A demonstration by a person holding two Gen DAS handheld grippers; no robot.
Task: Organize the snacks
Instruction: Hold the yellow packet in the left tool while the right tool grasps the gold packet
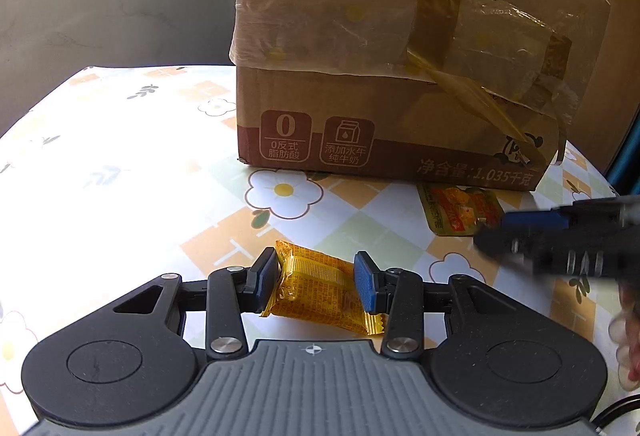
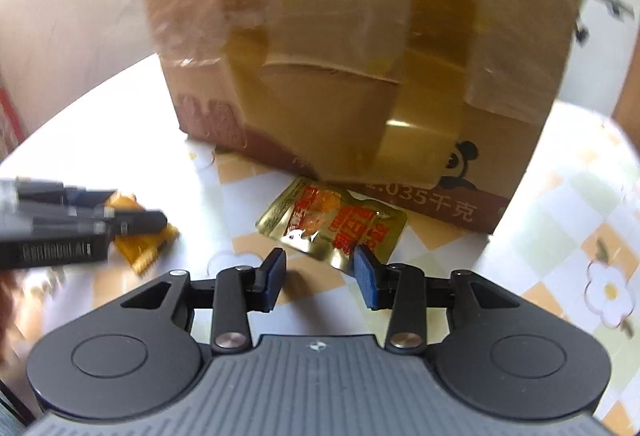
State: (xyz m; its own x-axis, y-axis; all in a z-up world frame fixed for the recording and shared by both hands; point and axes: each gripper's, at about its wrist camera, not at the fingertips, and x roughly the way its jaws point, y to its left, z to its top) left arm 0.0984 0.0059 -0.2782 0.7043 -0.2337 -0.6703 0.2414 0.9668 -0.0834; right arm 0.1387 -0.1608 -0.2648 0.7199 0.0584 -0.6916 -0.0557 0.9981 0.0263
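Observation:
A yellow snack packet (image 1: 316, 284) sits crosswise between the blue pads of my left gripper (image 1: 316, 282), which is shut on it just above the table. From the right wrist view the same gripper (image 2: 136, 210) comes in from the left with the packet (image 2: 144, 240) under it. A gold pouch with red print (image 2: 332, 224) lies flat against the foot of the cardboard box (image 2: 360, 56). My right gripper (image 2: 320, 276) is open, its right fingertip at the pouch's near edge, the left pad apart from it. Seen by the left wrist, the pouch (image 1: 456, 210) has the right gripper (image 1: 492, 232) at its right edge.
The taped cardboard box (image 1: 380, 76), wrapped in clear film, stands tall at the back of the flower-patterned tablecloth (image 1: 120, 156). A wall rises behind the table. A person's hand (image 1: 628, 336) shows at the right edge.

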